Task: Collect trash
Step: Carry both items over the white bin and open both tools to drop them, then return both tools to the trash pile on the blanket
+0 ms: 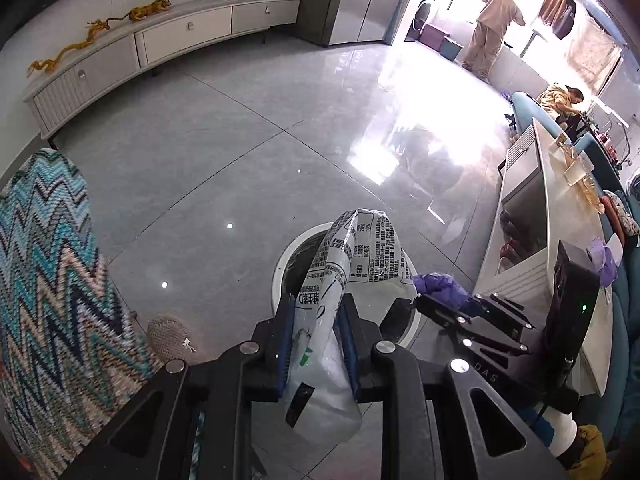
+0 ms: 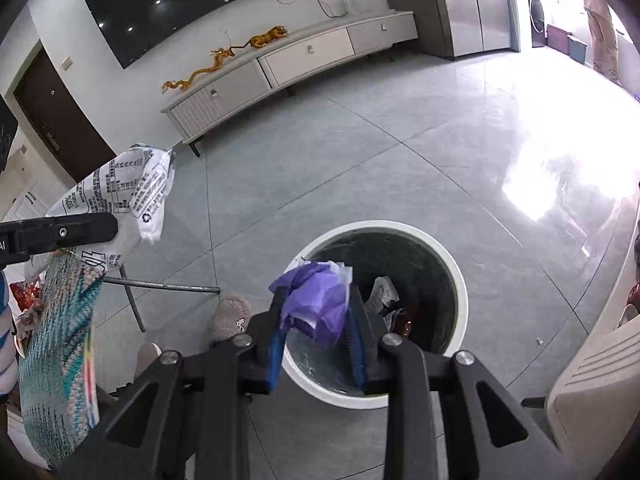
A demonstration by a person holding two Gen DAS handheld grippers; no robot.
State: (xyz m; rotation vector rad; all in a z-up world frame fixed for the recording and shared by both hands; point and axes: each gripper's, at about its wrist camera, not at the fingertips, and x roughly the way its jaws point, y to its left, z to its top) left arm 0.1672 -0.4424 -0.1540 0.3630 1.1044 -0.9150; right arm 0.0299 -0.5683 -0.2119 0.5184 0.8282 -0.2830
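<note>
Clamped between the left gripper (image 1: 316, 320) pads, a printed white wrapper (image 1: 360, 252) is held above the bin rim (image 1: 280, 264); purple crumpled trash (image 2: 316, 300) is pinched by the right gripper (image 2: 316, 316) over the bin (image 2: 460, 300). Bare tiled floor (image 2: 360, 160) lies open beyond.

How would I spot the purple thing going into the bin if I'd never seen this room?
Find the round white bin standing on the grey tiled floor. Right above its near rim, the right gripper pinches a crumpled purple wad. It is the only purple piece; the other gripper's trash is a white printed bag.
</note>
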